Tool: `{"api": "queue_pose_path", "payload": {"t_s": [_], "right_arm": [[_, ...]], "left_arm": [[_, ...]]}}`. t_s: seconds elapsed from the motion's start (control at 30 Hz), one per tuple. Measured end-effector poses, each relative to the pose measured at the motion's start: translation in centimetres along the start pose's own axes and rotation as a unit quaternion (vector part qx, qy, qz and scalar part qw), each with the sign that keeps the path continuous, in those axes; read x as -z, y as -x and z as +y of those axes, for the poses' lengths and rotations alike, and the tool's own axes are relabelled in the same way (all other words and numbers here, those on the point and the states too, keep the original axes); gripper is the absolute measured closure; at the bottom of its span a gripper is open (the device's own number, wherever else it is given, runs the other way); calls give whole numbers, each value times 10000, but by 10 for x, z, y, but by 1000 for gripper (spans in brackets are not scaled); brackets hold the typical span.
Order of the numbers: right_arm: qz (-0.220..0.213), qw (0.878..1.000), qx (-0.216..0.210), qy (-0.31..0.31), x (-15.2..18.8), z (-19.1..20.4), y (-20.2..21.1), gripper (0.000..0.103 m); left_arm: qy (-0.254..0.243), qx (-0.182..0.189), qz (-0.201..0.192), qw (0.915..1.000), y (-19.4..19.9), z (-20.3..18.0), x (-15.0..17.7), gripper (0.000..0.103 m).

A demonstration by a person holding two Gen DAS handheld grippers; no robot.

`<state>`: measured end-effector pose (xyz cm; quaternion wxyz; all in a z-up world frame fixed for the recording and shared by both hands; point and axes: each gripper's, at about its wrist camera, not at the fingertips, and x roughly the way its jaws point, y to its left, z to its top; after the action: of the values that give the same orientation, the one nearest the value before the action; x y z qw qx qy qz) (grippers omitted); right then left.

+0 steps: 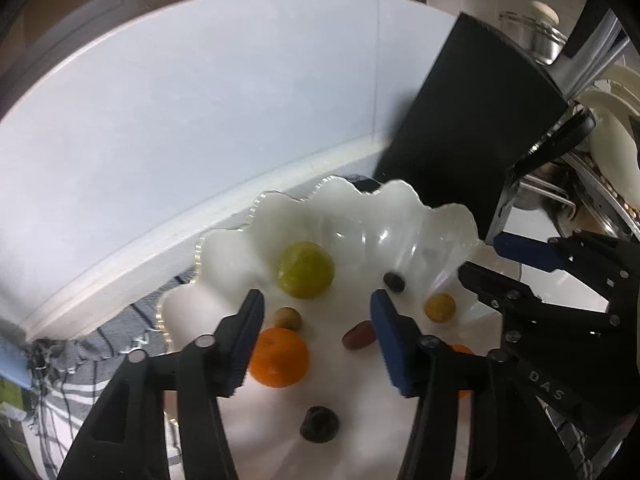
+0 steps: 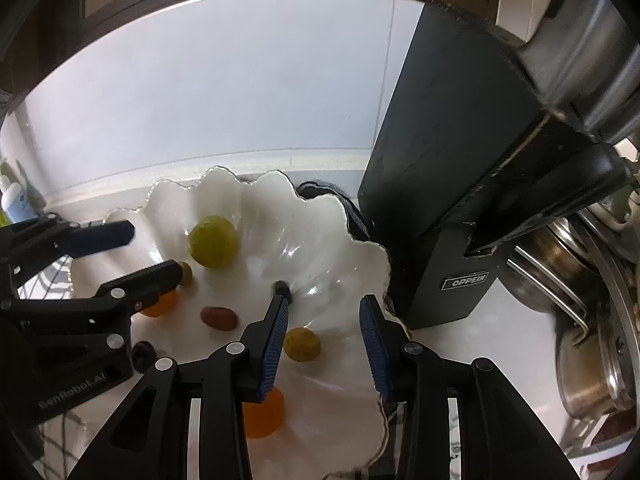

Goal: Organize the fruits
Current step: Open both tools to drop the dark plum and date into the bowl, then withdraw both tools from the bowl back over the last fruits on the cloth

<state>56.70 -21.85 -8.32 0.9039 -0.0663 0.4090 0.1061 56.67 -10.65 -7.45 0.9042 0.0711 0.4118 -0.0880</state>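
Observation:
A white scalloped bowl (image 1: 280,208) (image 2: 360,248) holds several fruits: a large green one (image 1: 306,269) (image 2: 214,242), an orange (image 1: 280,357), a red-brown date (image 1: 359,335) (image 2: 218,318), a small yellow fruit (image 1: 440,307) (image 2: 302,344), a dark berry (image 1: 394,281) (image 2: 282,288) and a dark fruit (image 1: 320,424). My left gripper (image 1: 318,300) (image 2: 154,250) hangs open over the bowl's left half, its fingers holding nothing. My right gripper (image 2: 324,306) (image 1: 480,256) stands open over the right half, also holding nothing. A second orange (image 2: 264,416) lies partly hidden under its left finger.
A black block marked OPPEIN (image 2: 460,200) stands close against the bowl's right rim. Steel pots and lids (image 2: 580,320) crowd the far right. A checked cloth (image 1: 80,380) lies under the bowl's left side. A white wall runs behind, with a bottle (image 2: 14,204) far left.

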Motion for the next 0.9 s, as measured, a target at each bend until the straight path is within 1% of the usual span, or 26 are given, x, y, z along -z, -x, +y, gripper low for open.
{"api": "queue_pose_path", "payload": {"t_s": [0.07, 0.1, 0.17, 0.5, 0.63, 0.9], "right_arm": [[-61, 10000, -12, -19, 1, 0, 7, 64], [-92, 10000, -22, -25, 1, 1, 10, 64], [-195, 9998, -44, -52, 2, 1, 19, 64], [-713, 9974, -24, -34, 11, 5, 68, 64], [-883, 9961, -70, -37, 15, 6, 87, 64], [-1224, 9924, -85, -77, 26, 8, 126, 64]], "left_arm": [[24, -94, -80, 9999, 7, 1, 1, 44], [53, -122, -147, 9998, 13, 2, 1, 41], [100, -164, -227, 9996, 21, 4, 3, 38], [217, -211, -640, 9975, 71, 6, 12, 37], [175, -157, -804, 9965, 91, 3, 16, 36], [28, -223, -1210, 9924, 128, -7, 24, 35]]}}
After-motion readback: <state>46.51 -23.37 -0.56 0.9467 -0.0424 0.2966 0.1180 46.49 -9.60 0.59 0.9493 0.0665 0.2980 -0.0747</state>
